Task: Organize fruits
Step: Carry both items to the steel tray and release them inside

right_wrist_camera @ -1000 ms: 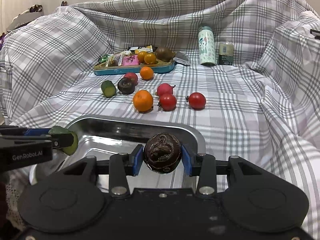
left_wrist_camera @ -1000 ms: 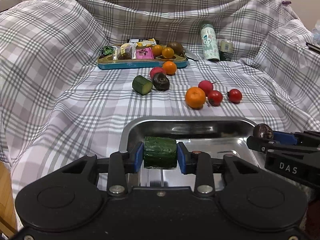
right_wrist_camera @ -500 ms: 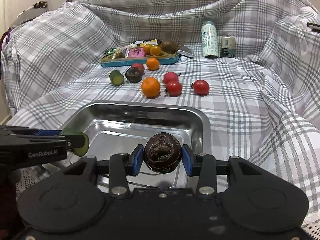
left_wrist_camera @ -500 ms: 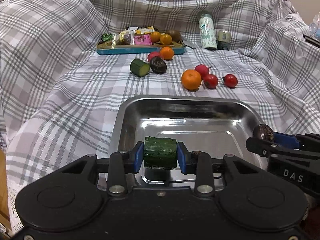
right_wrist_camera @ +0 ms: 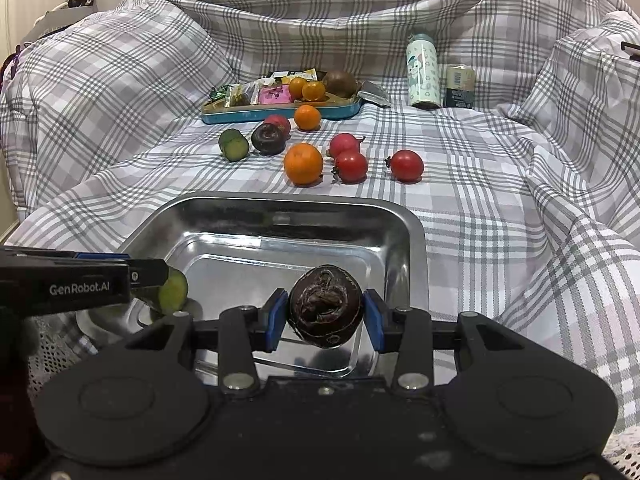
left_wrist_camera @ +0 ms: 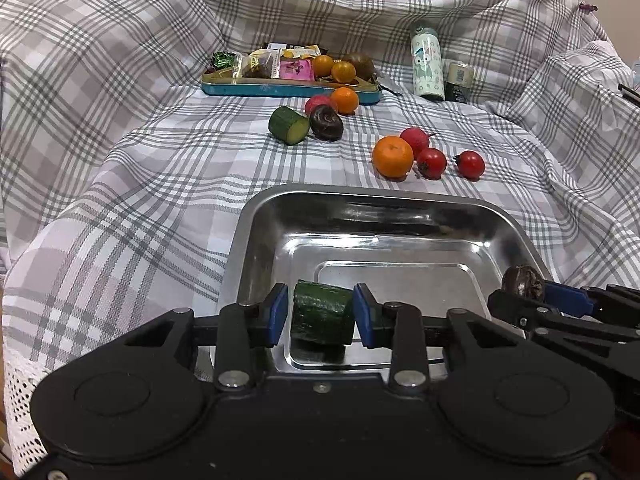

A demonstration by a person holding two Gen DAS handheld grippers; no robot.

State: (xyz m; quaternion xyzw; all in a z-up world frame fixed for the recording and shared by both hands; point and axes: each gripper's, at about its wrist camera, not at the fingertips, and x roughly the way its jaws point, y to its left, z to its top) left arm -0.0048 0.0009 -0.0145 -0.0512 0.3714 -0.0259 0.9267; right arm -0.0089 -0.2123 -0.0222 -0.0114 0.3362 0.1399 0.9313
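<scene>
My left gripper (left_wrist_camera: 321, 314) is shut on a dark green cucumber piece (left_wrist_camera: 323, 312), which sits tilted between the blue pads low over the steel tray (left_wrist_camera: 256, 236). A thin gap shows at the left pad. My right gripper (right_wrist_camera: 326, 316) is shut on a dark brown wrinkled fruit (right_wrist_camera: 325, 306) over the tray's (right_wrist_camera: 412, 232) right part. Each gripper shows at the other view's edge: the right gripper (left_wrist_camera: 524, 284) and the left gripper (right_wrist_camera: 172, 290). Loose on the cloth lie an orange (right_wrist_camera: 303, 163), red tomatoes (right_wrist_camera: 351, 166), another cucumber piece (right_wrist_camera: 233, 145) and a dark fruit (right_wrist_camera: 269, 139).
A blue snack tray (right_wrist_camera: 280, 114) with packets and small oranges stands at the back. To its right are a patterned bottle (right_wrist_camera: 423, 74) and a small can (right_wrist_camera: 460, 86). Plaid cloth rises in folds on the left, back and right.
Both grippers have come lower and nearer over the steel tray with their loads. The cucumber piece has tipped and sagged slightly between the left pads.
</scene>
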